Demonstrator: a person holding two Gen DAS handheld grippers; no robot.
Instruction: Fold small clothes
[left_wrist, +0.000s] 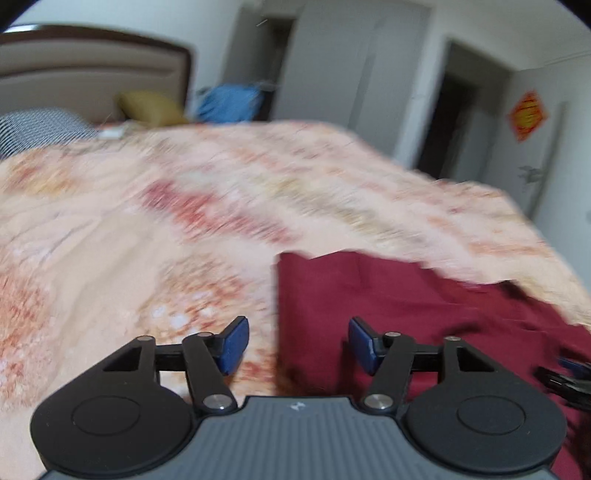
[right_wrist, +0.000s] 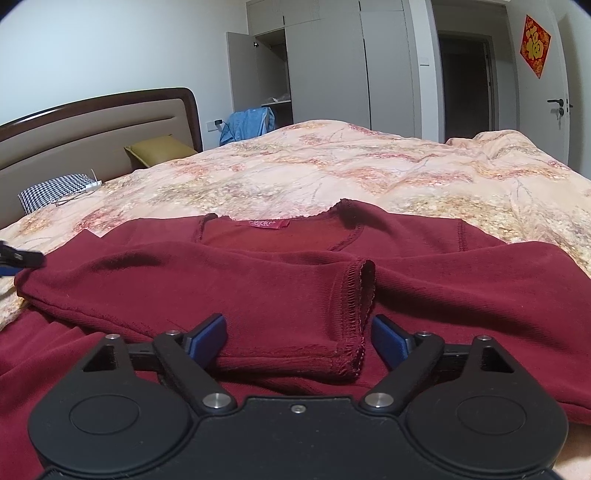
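Both tongs are spread and empty: the right gripper (right_wrist: 299, 341) frames the folded-in sleeve cuff (right_wrist: 351, 314), the left gripper (left_wrist: 298, 345) hovers at the dark red top's (right_wrist: 258, 291) edge, at nine o'clock. The top lies flat on the floral quilt (right_wrist: 332, 166), sleeves apparently crossed inward. Next likely needs pinching the hem and carrying it toward the collar at twelve.

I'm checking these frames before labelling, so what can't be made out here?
- Left wrist view: motion blur smears the floral quilt and the maroon shirt; its folds are unreadable.
- Right wrist view: the shirt's hem is hidden by the right tool.
- The pink neck label text is too small.
- The left tool is cut off by the frame edge.
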